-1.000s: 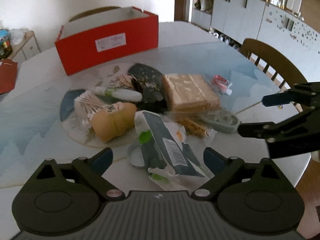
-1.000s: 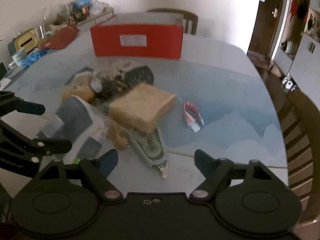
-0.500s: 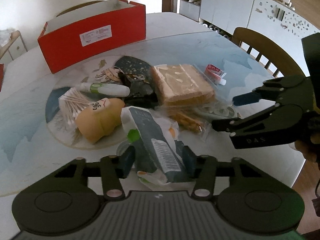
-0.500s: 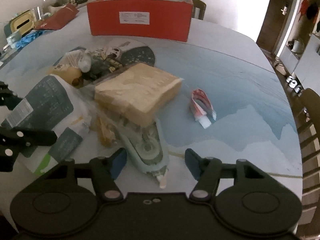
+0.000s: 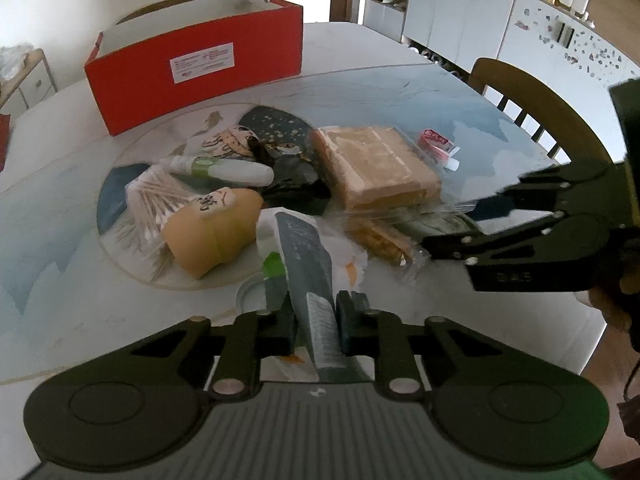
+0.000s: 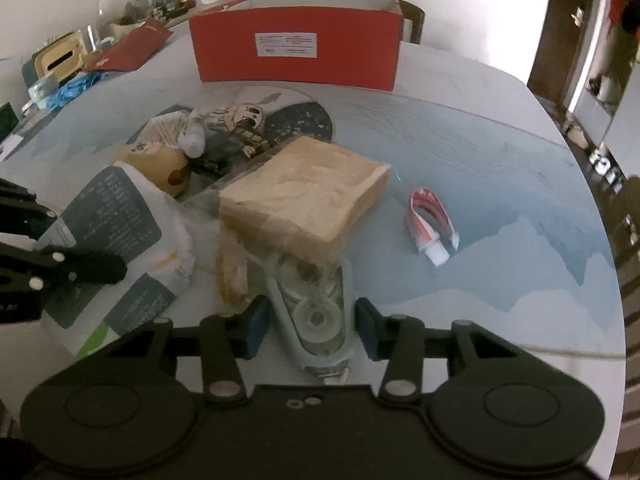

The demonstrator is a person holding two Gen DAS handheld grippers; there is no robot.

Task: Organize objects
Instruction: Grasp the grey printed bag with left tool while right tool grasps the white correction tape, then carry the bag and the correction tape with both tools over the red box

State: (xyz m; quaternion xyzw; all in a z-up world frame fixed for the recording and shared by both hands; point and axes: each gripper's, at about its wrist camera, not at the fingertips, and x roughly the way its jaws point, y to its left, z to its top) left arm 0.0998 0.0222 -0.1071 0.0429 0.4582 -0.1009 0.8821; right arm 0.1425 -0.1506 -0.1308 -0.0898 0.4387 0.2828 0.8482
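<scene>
My left gripper (image 5: 313, 322) is closing on the grey-and-white pouch (image 5: 308, 276), and both pads already press its near end, which stands up folded between them. The rest of the pouch lies on the table (image 5: 60, 216), its far end just beside the tan bottle (image 5: 212, 232) and over a small round lid (image 5: 250, 298).

My right gripper (image 6: 308, 322) is closing too, with the tape dispenser (image 6: 316, 308) between its fingers. The blue pads sit close on either side of the pale shell (I can still see a sliver of gap on each side, so no grip yet). The dispenser's far end is tucked under the bread loaf (image 6: 308, 196), which is wrapped in clear film and rests partly on it. A biscuit pack (image 6: 232, 276) lies just left of the dispenser, touching the loaf's wrap.

Behind the pouch the pile continues: a bundle of cotton swabs (image 5: 156, 196) against the tan bottle, a white-and-green tube (image 5: 224, 168) lying across, and some dark crumpled packaging (image 5: 292, 176) beside the loaf. A red-and-white sachet (image 6: 430, 220) lies alone to the right of the loaf, well apart from it.

The red box (image 6: 296, 48) stands open at the far side of the table, apart from the pile. A chair (image 5: 532, 100) is at the table's right edge.
</scene>
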